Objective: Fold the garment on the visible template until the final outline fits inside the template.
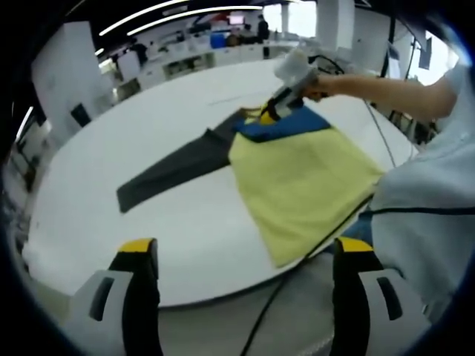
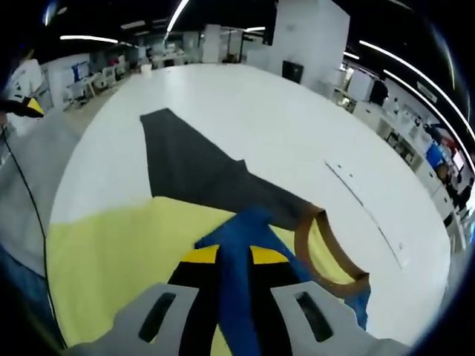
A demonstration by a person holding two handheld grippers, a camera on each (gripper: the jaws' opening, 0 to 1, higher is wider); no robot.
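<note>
A yellow garment (image 1: 304, 182) lies flat on the white round table (image 1: 148, 141), with a dark grey sleeve (image 1: 174, 167) stretched out to the left. A blue sleeve (image 1: 286, 126) is folded over its far end. In the left gripper view, a person's hand holds my right gripper (image 1: 271, 115) down on that blue fabric. In the right gripper view, my right gripper (image 2: 226, 256) is shut on the blue sleeve (image 2: 241, 230), beside the brown collar (image 2: 326, 256) and the grey sleeve (image 2: 185, 174). My left gripper (image 1: 245, 248) hangs open and empty at the table's near edge.
A black cable (image 1: 312, 248) runs over the garment's near corner and off the table edge. The person's pale blue sleeve (image 1: 423, 208) is at the right. Faint marks (image 2: 364, 200) cross the table beyond the collar. Desks and shelving (image 1: 193, 59) stand behind the table.
</note>
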